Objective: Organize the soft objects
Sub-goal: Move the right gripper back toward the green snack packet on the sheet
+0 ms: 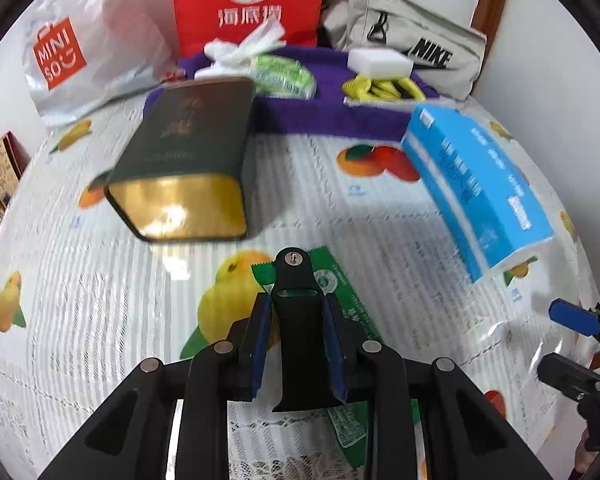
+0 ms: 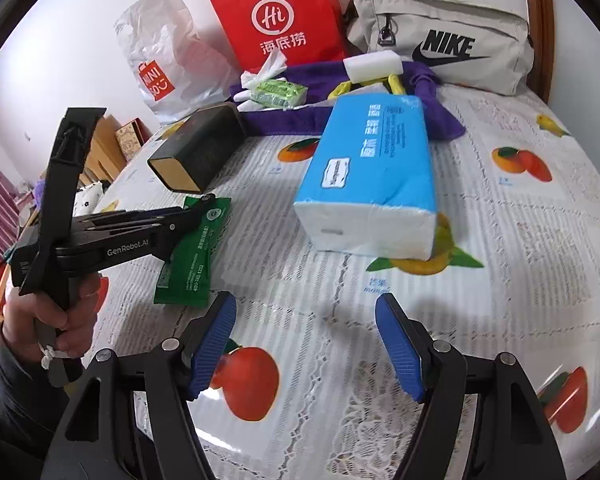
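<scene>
Left gripper (image 2: 204,204) is down over the top end of the green packet (image 2: 192,256), which lies flat on the table (image 2: 500,280) beside the tin (image 2: 196,152); pad contact unclear. Right gripper (image 2: 306,344) is apart, empty. Pinch the edge squarely before lifting.

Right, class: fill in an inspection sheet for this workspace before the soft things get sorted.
Surface: fruit-print cloth, lying flat.
Job's things: tissue pack, green packet, purple towel, white sponge.
Clutter: dark tin on its side; red bag, Miniso bag and Nike pouch at the wall.
Grippers: left gripper has its fingers narrow over the green packet, grip unclear; right gripper is open, empty, short of the tissue pack.
Cables: nothing seen.
Surroundings: white wall; boxes at left.
</scene>
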A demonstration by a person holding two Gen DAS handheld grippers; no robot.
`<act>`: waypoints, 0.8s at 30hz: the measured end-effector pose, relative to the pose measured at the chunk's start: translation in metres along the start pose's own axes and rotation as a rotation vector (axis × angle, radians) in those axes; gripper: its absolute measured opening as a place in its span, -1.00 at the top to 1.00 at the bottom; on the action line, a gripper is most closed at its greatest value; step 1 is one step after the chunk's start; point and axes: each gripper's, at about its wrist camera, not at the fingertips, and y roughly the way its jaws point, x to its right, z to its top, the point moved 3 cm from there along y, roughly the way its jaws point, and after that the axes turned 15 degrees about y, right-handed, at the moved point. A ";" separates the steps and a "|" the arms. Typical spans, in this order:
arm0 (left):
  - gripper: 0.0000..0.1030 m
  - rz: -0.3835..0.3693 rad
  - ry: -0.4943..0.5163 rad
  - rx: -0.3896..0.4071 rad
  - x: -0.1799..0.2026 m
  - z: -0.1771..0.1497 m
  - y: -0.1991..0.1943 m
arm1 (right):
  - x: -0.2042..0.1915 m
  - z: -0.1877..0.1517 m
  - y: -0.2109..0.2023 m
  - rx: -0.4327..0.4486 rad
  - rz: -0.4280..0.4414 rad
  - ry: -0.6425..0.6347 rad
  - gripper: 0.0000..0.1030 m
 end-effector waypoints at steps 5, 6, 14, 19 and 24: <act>0.50 0.010 0.010 0.036 0.003 -0.002 0.005 | -0.002 -0.003 0.003 -0.010 -0.016 -0.006 -0.41; 0.50 0.001 0.014 0.043 0.003 -0.001 0.004 | -0.004 -0.003 0.004 -0.014 -0.015 -0.006 -0.41; 0.50 -0.045 -0.023 0.104 -0.012 -0.001 -0.017 | -0.022 -0.005 0.013 -0.026 -0.022 -0.044 -0.41; 0.50 -0.184 -0.157 0.117 -0.034 -0.011 -0.014 | -0.039 -0.005 0.026 -0.047 -0.011 -0.073 -0.41; 0.50 -0.173 -0.175 0.122 -0.042 -0.020 -0.014 | -0.056 -0.006 0.040 -0.084 -0.007 -0.099 -0.41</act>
